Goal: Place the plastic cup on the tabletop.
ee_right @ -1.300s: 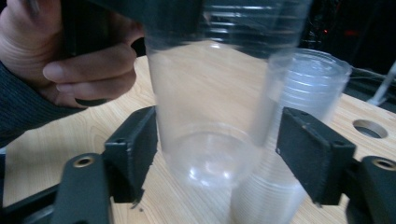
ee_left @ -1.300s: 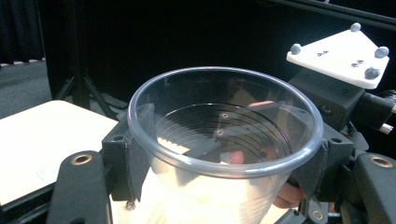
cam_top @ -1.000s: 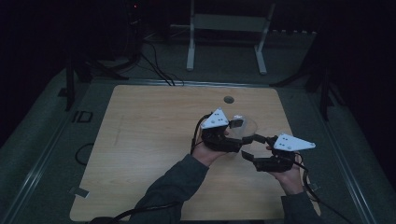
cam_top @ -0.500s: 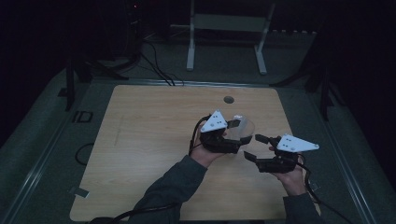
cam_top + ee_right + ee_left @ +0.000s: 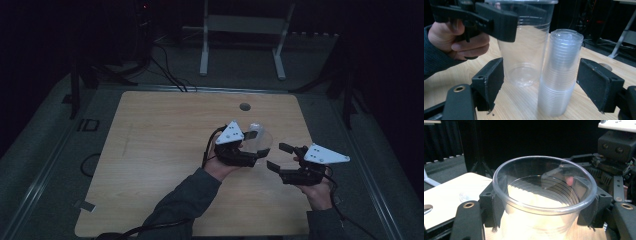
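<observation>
Left hand-held gripper (image 5: 544, 202) clamps clear cup (image 5: 544, 195), right hand-held gripper (image 5: 540, 85) seemingly drawn back

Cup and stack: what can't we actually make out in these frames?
- Clear cup: left gripper view, its base is cut off by the bottom edge, so contact with the table can't be told.
- Stack of upside-down cups: right gripper view, rims blur together, count unreadable.
- High view: the cup is too faint and small; the left gripper hides most of it.
- Right gripper: high view, too dim to see what lies between its fingers.
</observation>
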A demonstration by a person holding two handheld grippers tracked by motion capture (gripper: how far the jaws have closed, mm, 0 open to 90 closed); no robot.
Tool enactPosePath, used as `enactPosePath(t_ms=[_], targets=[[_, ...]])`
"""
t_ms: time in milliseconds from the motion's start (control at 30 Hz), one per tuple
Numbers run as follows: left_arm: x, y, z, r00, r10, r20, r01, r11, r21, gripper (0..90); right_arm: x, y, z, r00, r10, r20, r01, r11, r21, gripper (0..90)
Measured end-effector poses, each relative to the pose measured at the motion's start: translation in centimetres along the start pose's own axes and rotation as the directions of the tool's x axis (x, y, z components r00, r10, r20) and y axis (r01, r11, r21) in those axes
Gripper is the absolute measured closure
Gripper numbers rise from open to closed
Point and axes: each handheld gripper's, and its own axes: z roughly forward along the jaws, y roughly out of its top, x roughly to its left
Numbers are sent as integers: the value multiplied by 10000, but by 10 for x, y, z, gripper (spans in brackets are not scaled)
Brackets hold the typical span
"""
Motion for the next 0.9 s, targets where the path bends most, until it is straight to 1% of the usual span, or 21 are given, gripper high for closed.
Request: enactPosePath(t_ms=[233,367,567,900], targets=[[0,-4,1,10000,-22,74,22,10000,32,310,-3,1,-7,9999,49,139,-47,9999,-146,220],[-1,-6,2,10000,40,81,-41,10000,79,310,-5,2,-9,9997,10,242,-7,9999,-139,225],[-2,-9,2,10000,20,92,-20,10000,60,310,-7,4,-13,9993,23,378,-12,9996,-269,234],[-4,-16,4,9998,26,220,-29,9999,142,310,-11,5,-17,9981,46,608,-19,9991,-435,250]])
